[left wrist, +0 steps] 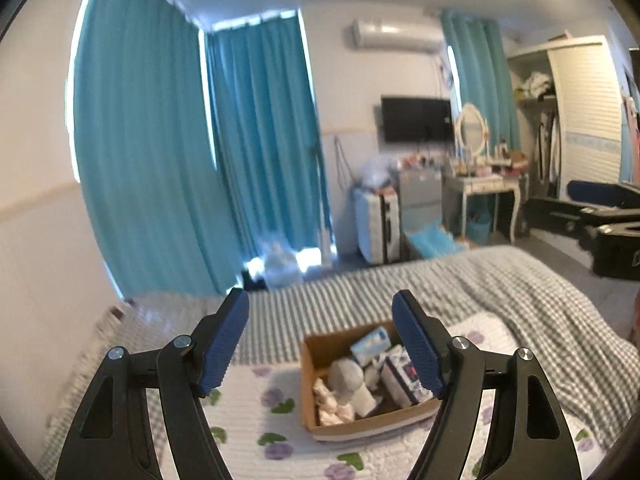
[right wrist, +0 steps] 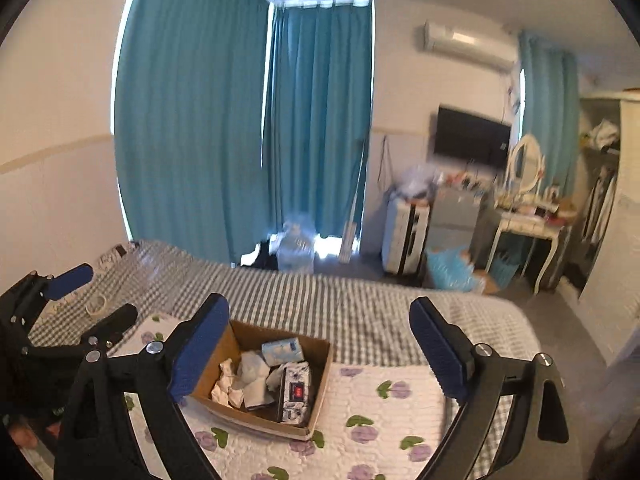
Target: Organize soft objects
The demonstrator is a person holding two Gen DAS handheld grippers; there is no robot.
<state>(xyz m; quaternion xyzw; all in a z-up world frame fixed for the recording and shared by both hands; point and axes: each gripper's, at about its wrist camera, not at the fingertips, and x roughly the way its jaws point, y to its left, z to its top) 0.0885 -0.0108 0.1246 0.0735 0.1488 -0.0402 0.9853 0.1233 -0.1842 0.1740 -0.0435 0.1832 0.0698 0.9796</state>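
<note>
**Both grippers empty above a filled box**

On the bed, a gingham cover runs under a white quilt with purple flowers, and on that quilt sits the cardboard box. Largest of all behind it are the teal curtains.

Inside the box lie the soft things: a pale blue tissue pack, a patterned pack, a grey-and-white bundle and crumpled white cloth.

Left gripper and right gripper both hover above the box, jaws spread wide, holding nothing.

My reading: the packing looks largely done, or paused between picks. A next move would need another loose soft item, and none shows clearly. A small ring on the gingham is too blurred to identify. The quilt's near edge is cut off, and the box's floor is hidden under its contents.
</note>
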